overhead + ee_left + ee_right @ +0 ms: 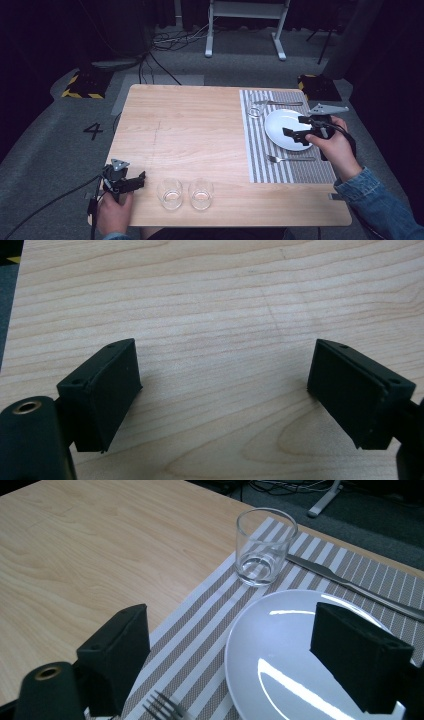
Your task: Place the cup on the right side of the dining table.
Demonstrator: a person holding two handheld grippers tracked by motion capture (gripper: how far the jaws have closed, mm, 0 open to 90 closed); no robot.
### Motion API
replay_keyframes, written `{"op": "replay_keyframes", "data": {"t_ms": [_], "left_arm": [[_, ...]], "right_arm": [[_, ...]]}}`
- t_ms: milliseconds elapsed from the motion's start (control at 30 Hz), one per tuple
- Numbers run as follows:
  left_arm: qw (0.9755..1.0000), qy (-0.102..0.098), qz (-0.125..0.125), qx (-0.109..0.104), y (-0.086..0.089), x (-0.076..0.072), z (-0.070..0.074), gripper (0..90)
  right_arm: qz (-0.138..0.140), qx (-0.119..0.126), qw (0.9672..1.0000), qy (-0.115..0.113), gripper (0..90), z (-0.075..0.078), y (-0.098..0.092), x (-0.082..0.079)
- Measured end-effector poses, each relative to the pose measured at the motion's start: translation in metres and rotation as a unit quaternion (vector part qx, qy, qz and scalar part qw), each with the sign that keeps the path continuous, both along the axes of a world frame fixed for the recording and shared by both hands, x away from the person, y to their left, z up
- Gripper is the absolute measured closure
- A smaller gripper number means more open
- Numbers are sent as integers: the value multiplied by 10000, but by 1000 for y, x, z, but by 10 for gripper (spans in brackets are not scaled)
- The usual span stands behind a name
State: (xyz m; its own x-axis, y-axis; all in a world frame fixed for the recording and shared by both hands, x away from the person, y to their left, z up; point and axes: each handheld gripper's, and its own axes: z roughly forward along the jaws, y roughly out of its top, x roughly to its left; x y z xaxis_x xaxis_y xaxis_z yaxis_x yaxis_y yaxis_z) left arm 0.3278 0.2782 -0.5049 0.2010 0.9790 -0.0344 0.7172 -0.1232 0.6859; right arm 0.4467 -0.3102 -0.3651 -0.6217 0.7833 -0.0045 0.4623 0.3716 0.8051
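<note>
Both grippers empty, jaws spread; right one over the plate.

Right gripper (296,127) hovers above white plate (287,129) on striped mat (260,150) at table's (190,130) right side; jaws wide apart, holding nothing, plate rim between them in right gripper view. Glass (263,546) upright on mat's far-left corner, just beyond plate; knife (350,582) lies along mat's far edge; fork (290,159) on mat near side of plate. Left gripper (134,182) at table's near-left corner, jaws open over bare wood. Two more glasses (170,193) (201,193) stand side by side near front edge, just right of left gripper.
</note>
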Motion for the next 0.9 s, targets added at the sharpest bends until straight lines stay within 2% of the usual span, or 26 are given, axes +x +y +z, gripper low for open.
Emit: {"op": "replay_keyframes", "data": {"t_ms": [367, 667, 900], "left_arm": [[10000, 1, 7, -6, 0, 0, 0, 138], [10000, 3, 5, -5, 0, 0, 0, 138], [10000, 3, 7, -6, 0, 0, 0, 138]], "right_arm": [[24, 26, 10000, 61, 162, -2, -14, -27], [-11, -147, 9997, 199, 190, -10, -26, -44], [-19, -209, 9995, 218, 189, -18, -35, -57]]}}
